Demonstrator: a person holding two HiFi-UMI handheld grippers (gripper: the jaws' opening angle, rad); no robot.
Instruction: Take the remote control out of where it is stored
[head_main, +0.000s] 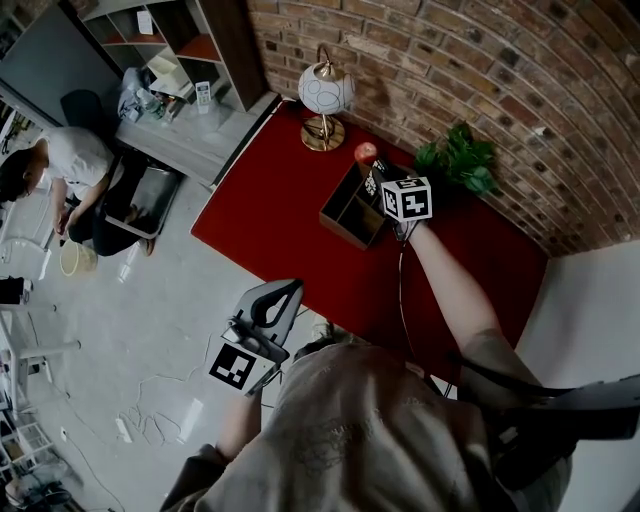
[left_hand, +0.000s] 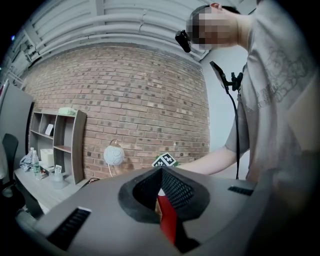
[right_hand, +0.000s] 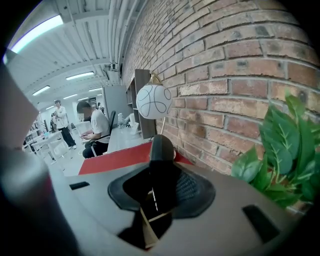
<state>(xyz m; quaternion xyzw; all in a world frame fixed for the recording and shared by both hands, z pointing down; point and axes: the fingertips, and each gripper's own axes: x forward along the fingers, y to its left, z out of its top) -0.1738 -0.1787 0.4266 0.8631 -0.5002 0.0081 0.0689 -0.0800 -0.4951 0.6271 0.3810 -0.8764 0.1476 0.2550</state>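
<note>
A black remote control stands upright between the jaws of my right gripper, which is shut on it. Its rounded top pokes out above the jaws. Under it shows the wooden divider of the organizer box. In the head view my right gripper hangs over the far end of that dark wooden box on the red table; the remote is hidden there. My left gripper is held off the table's near edge by the person's body, jaws together and empty.
A globe lamp on a brass base stands at the table's far left. A green plant sits against the brick wall, to the right of the box. A small red round thing is behind the box. A person sits at a grey desk.
</note>
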